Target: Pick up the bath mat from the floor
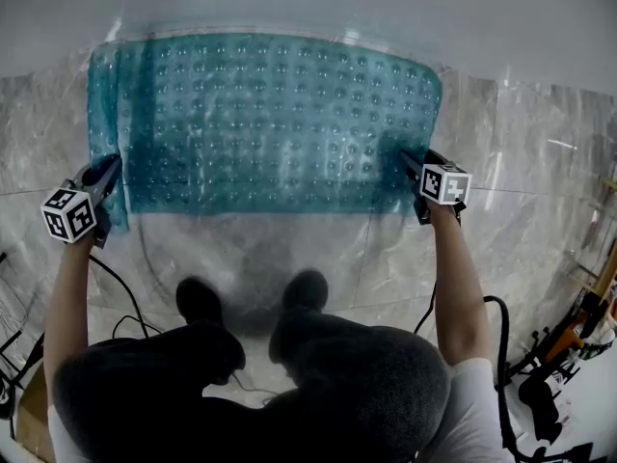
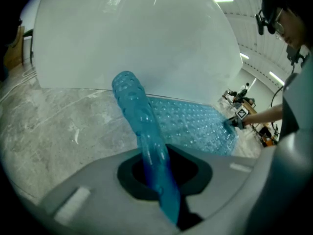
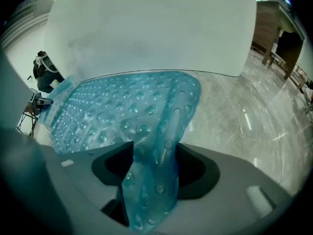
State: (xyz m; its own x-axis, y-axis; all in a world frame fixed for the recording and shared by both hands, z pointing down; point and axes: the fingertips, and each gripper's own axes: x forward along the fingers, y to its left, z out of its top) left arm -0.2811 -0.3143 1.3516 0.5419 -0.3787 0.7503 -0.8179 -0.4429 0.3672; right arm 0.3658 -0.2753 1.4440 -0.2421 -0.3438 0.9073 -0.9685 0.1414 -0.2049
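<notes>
Jaws clamp bath mat [image 2: 146, 126] folds, seen only in gripper views.

The bath mat [image 1: 260, 123] covers the far floor [image 1: 386, 268], my knees [image 1: 289, 374] the near floor and part of a black cable [image 1: 501, 345]; orange-and-black gear [image 1: 559, 355] at right is cut off.

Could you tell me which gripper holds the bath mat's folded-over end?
The left gripper: the bath mat doubles into a darker strip there, while the end at the right gripper shows one layer.
</notes>
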